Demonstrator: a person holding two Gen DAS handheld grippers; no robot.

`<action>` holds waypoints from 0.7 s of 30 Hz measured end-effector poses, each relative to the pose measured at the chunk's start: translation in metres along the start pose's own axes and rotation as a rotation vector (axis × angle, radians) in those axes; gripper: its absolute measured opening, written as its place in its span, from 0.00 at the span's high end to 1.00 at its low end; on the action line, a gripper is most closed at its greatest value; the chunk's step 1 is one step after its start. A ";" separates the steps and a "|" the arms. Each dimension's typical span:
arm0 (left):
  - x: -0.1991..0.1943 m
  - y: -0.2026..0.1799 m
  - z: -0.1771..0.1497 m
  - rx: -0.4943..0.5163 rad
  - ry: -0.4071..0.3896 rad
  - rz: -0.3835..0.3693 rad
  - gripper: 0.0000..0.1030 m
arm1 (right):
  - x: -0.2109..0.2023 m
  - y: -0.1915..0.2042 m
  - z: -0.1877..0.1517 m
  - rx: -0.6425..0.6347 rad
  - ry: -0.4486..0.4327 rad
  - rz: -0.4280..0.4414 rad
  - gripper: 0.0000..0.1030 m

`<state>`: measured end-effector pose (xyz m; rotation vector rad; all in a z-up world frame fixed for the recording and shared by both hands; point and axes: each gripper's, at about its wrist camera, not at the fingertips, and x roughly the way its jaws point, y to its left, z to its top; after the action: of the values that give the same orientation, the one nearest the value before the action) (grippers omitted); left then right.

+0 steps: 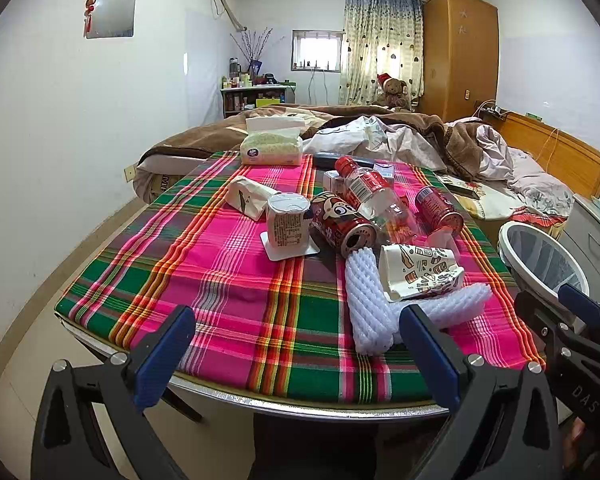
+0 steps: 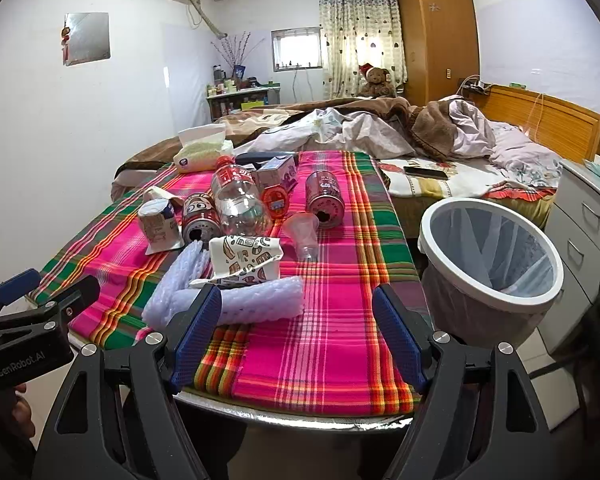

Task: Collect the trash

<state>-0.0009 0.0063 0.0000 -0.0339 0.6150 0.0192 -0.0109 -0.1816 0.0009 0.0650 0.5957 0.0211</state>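
Trash lies on a table with a pink and green plaid cloth [image 1: 228, 280] [image 2: 332, 320]. Nearest are white foam netting [image 1: 368, 304] [image 2: 256, 298] and a crushed printed paper cup [image 1: 418, 270] [image 2: 246, 258]. Behind them lie two red cans [image 1: 342, 220] [image 2: 324, 198] [image 1: 440, 208] [image 2: 198, 216], a clear plastic bottle [image 1: 374, 196] [image 2: 238, 200], a yogurt cup [image 1: 286, 220] [image 2: 158, 224] and a small clear cup [image 2: 304, 234]. My left gripper [image 1: 296, 354] hangs open over the table's near edge, nothing between its fingers. My right gripper [image 2: 298, 332] is open too, beside the netting. A white-rimmed trash bin [image 2: 492, 264] [image 1: 540, 260] stands right of the table.
A tissue pack [image 1: 272, 146] [image 2: 204, 152] and a small carton [image 2: 276, 172] sit at the table's far end. An unmade bed [image 2: 440, 140] lies beyond, with a phone [image 2: 426, 172] on it. Grey drawers [image 2: 584, 240] stand at the right, a wardrobe [image 2: 436, 32] behind.
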 end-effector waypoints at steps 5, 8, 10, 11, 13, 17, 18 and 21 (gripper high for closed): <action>0.000 -0.002 -0.001 0.001 0.001 -0.002 0.00 | 0.000 0.000 0.000 -0.002 0.000 -0.001 0.23; -0.001 -0.003 -0.002 0.002 0.003 -0.002 0.00 | 0.000 0.000 0.000 -0.002 -0.001 -0.001 0.23; -0.002 -0.003 -0.003 0.002 0.002 -0.003 0.00 | 0.000 0.000 0.000 -0.003 0.000 -0.003 0.23; -0.002 -0.003 -0.003 0.003 0.002 -0.002 0.00 | 0.000 0.000 0.000 -0.003 0.000 -0.003 0.23; 0.000 -0.003 -0.003 0.003 0.003 -0.003 0.00 | -0.001 0.000 0.000 -0.001 -0.001 -0.001 0.23; 0.000 -0.004 -0.004 0.004 0.003 -0.005 0.00 | 0.000 0.000 0.000 -0.004 0.001 -0.004 0.23; 0.000 -0.004 -0.004 0.004 0.004 -0.005 0.00 | 0.000 0.001 0.000 -0.004 0.001 -0.005 0.23; 0.000 -0.003 -0.002 0.004 0.005 -0.005 0.00 | 0.000 0.001 0.001 -0.004 0.001 -0.005 0.23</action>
<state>-0.0022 0.0037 -0.0020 -0.0318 0.6195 0.0131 -0.0107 -0.1808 0.0016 0.0591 0.5970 0.0175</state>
